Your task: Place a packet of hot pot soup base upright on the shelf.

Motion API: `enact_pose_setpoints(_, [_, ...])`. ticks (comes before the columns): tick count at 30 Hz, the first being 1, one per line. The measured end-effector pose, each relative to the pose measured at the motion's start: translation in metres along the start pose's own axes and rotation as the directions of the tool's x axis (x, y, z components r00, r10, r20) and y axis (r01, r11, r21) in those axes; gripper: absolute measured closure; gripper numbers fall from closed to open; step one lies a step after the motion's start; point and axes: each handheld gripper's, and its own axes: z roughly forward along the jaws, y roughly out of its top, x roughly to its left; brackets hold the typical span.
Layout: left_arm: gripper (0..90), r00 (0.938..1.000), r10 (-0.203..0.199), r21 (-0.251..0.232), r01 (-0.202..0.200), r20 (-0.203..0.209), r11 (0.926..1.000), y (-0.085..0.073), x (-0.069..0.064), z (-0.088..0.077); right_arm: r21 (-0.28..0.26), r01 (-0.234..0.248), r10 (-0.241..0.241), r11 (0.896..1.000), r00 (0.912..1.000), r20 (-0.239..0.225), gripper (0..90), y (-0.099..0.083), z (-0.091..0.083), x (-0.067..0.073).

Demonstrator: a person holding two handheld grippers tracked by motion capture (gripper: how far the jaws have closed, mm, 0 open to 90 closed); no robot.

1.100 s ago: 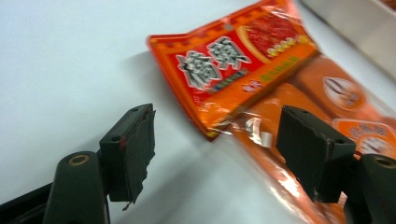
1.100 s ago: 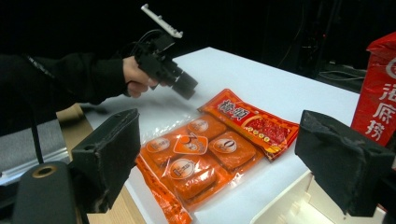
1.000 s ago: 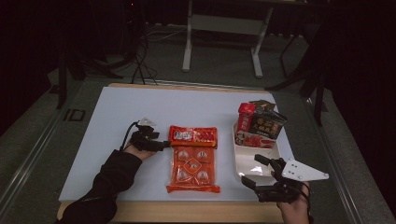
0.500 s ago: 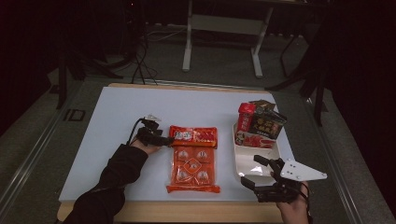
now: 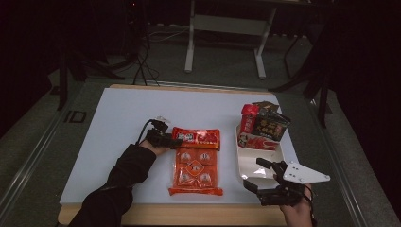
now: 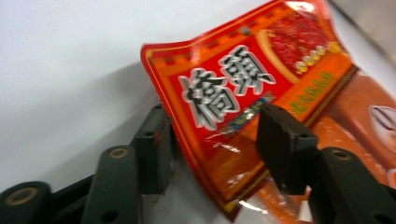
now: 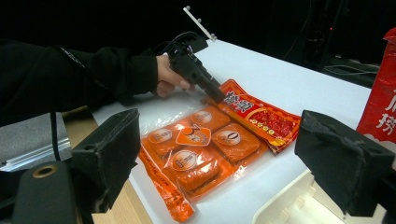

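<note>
Left gripper view looks right at the red packet (image 6: 252,88). It is a flat, shiny bag, bright red with a thin yellow line near its edge. Big white signs with dark edges sit in the middle, and a round picture of red food sits near one end. The near corner of the packet is lifted a little off the white table (image 6: 65,60) and casts a shadow. The left gripper (image 6: 215,144) has one jaw on each side of this corner. Its jaws have just been closing and are now about half way shut, with the packet between them, but I cannot tell if they press on it yet. From the high view, the red packet (image 5: 196,137) lies in the middle of the table, touching the top end of a big orange bag (image 5: 195,169) with small wrapped cakes inside. A white tray (image 5: 250,163) with more snacks (image 5: 265,125) stands to the right. The right gripper (image 5: 260,176) hangs near the front of the tray, jaws wide apart, holding nothing.
</note>
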Motion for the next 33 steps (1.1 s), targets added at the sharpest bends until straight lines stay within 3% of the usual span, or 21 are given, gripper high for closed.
enact_pose_setpoints(10, [64.9, 0.999, 0.039, 0.016, -0.04, 0.023, 0.9991, 0.004, -0.008, 0.005, 0.001, -0.003, 0.003, 1.0, 1.0, -0.005, 14.2, 0.0, 0.001, -0.001])
enact_pose_setpoints(13, [72.3, 0.9987, 0.039, 0.014, -0.04, 0.032, 0.9991, 0.004, -0.012, 0.007, 0.002, -0.008, 0.008, 1.0, 0.9999, -0.007, 14.2, 0.0, 0.001, -0.001])
enact_pose_setpoints(14, [78.5, 0.9985, 0.046, 0.013, -0.046, 0.031, 0.9988, 0.003, -0.013, 0.007, 0.002, -0.008, 0.008, 1.0, 1.0, -0.006, 14.2, 0.0, 0.001, -0.001])
enact_pose_setpoints(17, [88.5, 0.9971, 0.076, 0.013, -0.076, 0.0, 0.997, 0.004, -0.018, 0.006, 0.001, -0.009, 0.009, 1.0, 0.9999, -0.007, 14.3, 0.0, 0.001, -0.001])
enact_pose_setpoints(23, [89.5, 0.9939, 0.108, -0.001, -0.108, -0.02, 0.9941, 0.008, -0.024, -0.002, -0.003, -0.006, 0.006, 1.0, 1.0, -0.004, 14.3, 0.0, 0.0, -0.001])
enact_pose_setpoints(30, [89.5, 0.988, 0.153, -0.081, -0.154, -0.019, 0.9847, 0.011, -0.035, -0.025, -0.001, -0.007, 0.007, 1.0, 1.0, 0.001, 14.8, 0.001, 0.0, 0.0])
enact_pose_setpoints(33, [89.6, 0.9835, 0.18, -0.11, -0.181, -0.02, 0.9773, 0.012, -0.041, -0.036, -0.012, -0.014, 0.014, 1.0, 0.9998, 0.011, 15.2, 0.002, -0.001, 0.0])
